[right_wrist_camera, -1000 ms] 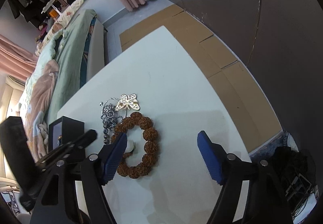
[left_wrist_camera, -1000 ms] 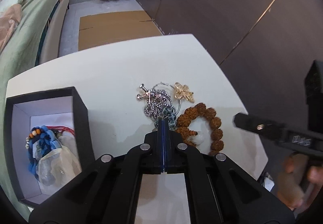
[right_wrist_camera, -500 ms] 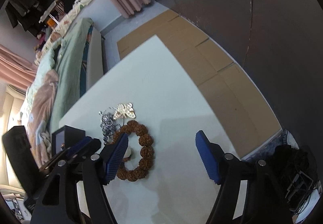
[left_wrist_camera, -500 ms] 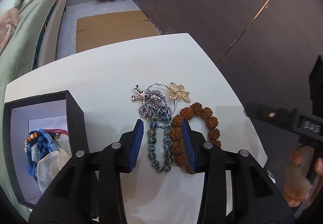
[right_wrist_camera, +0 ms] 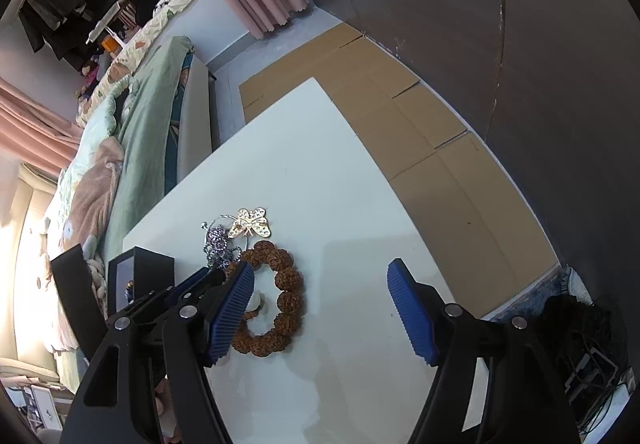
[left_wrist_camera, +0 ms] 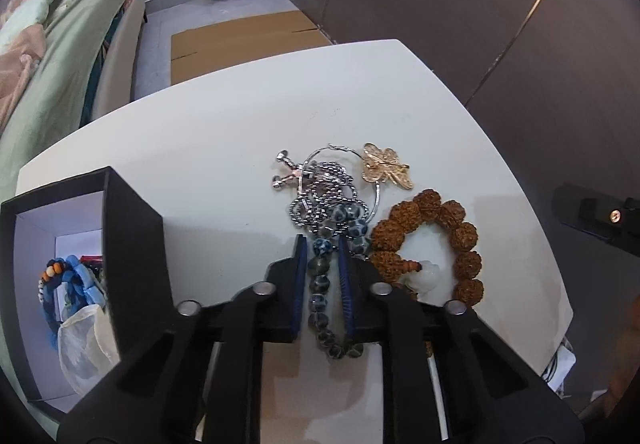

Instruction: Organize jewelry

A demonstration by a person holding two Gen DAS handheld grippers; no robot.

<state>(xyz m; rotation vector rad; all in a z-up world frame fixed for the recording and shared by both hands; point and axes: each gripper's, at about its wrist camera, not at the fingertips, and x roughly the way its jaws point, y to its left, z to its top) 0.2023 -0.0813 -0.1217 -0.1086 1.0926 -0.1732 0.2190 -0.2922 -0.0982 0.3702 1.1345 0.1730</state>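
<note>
A dark blue bead bracelet lies on the white table, one strand running between the fingers of my left gripper. Its jaws are closing around that strand, with a small gap still showing on each side. A silver bead chain, a thin hoop and a gold butterfly brooch lie just beyond. To the right is a brown seed-bead bracelet. My right gripper hovers open and holds nothing, its left finger over the brown bracelet.
An open black box stands at the left, holding a blue cord bracelet and a clear pouch. The table's right edge is close to the brown bracelet. A bed and flat cardboard lie beyond the table.
My left gripper went from shut to wide, dropped over the blue bead bracelet, and has narrowed around one strand. The right gripper has stayed open and barely shifted.
</note>
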